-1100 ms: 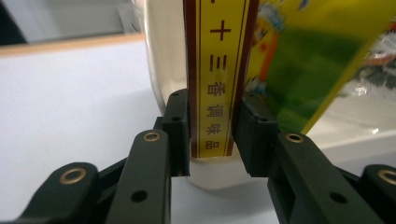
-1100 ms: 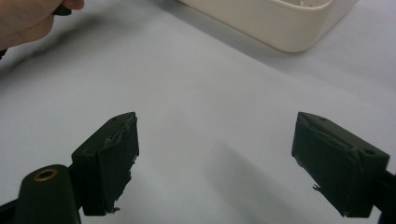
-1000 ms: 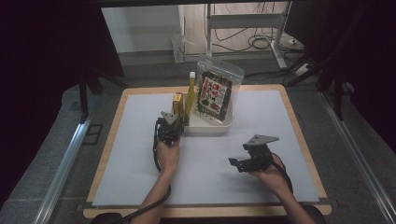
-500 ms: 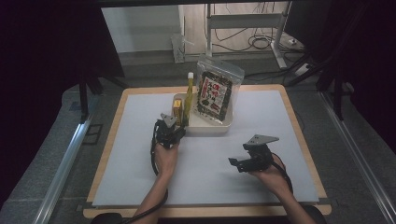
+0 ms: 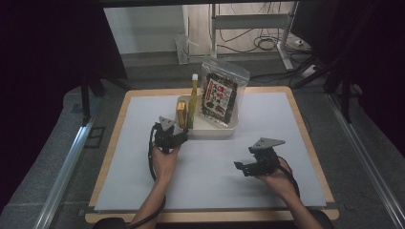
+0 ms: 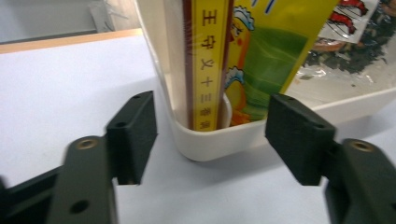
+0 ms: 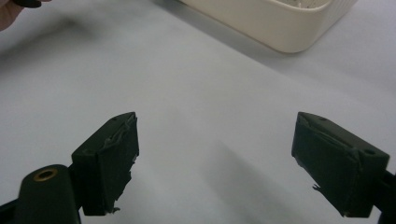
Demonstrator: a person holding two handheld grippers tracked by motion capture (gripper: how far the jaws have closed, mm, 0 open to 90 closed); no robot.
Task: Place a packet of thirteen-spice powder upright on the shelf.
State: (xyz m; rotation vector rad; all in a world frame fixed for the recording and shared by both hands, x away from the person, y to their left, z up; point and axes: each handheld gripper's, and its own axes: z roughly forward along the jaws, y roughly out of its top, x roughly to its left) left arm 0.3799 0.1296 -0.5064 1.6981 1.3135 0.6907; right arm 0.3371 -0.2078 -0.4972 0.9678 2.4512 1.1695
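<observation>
The left gripper (image 6: 210, 140), jaws just opening, empty, releases the yellow box (image 6: 208, 60) in the cream plastic tub (image 6: 219, 137); the right gripper (image 7: 215, 163) gapes idle. Next, withdraw.

Wood-edged table (image 5: 305, 129) w/ white mat (image 5: 267, 124); cream tray (image 5: 212, 131) sits on mat near back edge.
</observation>
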